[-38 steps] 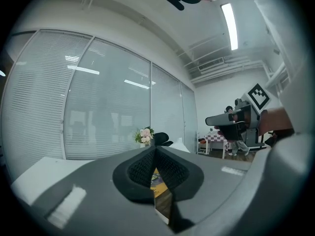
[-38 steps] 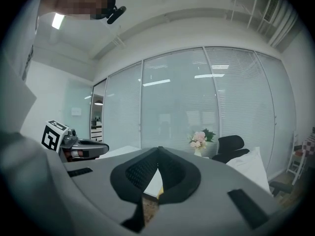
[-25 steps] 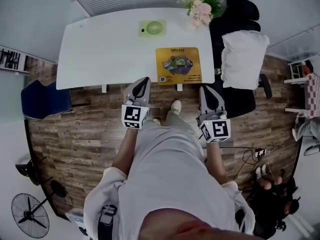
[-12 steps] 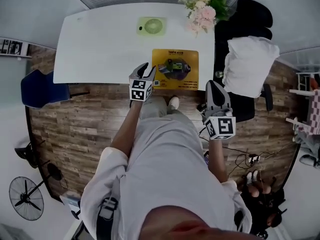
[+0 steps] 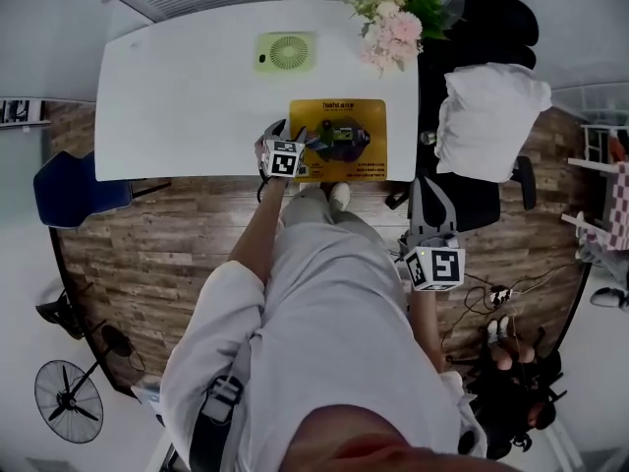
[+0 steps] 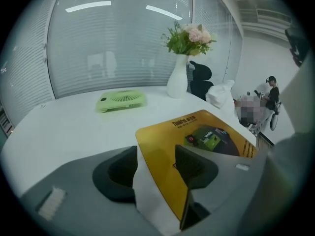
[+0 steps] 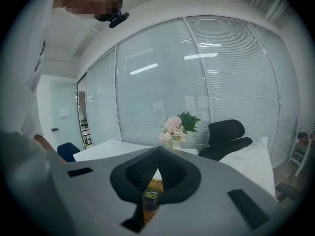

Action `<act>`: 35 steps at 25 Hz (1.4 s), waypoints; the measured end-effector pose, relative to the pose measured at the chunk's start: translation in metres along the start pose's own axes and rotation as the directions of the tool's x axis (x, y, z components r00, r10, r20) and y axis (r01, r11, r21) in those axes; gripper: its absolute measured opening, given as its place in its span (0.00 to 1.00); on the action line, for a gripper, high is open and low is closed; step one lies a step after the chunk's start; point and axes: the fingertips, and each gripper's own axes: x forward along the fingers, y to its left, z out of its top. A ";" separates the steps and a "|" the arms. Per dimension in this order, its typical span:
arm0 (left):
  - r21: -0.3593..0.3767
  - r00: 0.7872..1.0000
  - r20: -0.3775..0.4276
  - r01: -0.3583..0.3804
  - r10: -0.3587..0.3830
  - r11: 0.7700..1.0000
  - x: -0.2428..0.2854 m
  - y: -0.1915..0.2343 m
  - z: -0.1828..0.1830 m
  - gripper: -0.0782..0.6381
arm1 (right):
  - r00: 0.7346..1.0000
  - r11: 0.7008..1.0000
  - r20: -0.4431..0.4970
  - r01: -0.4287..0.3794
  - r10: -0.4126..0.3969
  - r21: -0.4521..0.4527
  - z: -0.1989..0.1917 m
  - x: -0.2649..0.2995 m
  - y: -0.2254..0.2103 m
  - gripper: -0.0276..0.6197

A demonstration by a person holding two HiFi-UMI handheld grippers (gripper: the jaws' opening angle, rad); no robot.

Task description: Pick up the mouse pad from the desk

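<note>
- The right gripper hangs off the desk at 4 o'clock from the pad, its tongs pressed together on nothing.
- The left gripper points down at the near edge of the white desk. Its jaws are opening, spread either side of the pad's near left corner without pressing on it.
- The mouse pad lies flat at 12 o'clock from the person, against the desk's near edge.
- To do this step well, I judge the lower jaw should slip under that thin corner at the desk's lip before closing, with a deep bite so the floppy sheet does not peel out.
- The pad's long axis runs 9 to 3 o'clock along the desk edge, and its printed top points to 12.
- Beyond it, the green fan stands at 11 o'clock and the flowers at 1.
</note>
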 end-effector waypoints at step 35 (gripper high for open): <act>-0.005 0.981 0.088 0.175 -0.174 0.985 -0.020 -0.033 0.010 0.15 | 1.000 1.000 0.020 -0.008 0.008 -0.015 0.019 0.029 0.028 0.04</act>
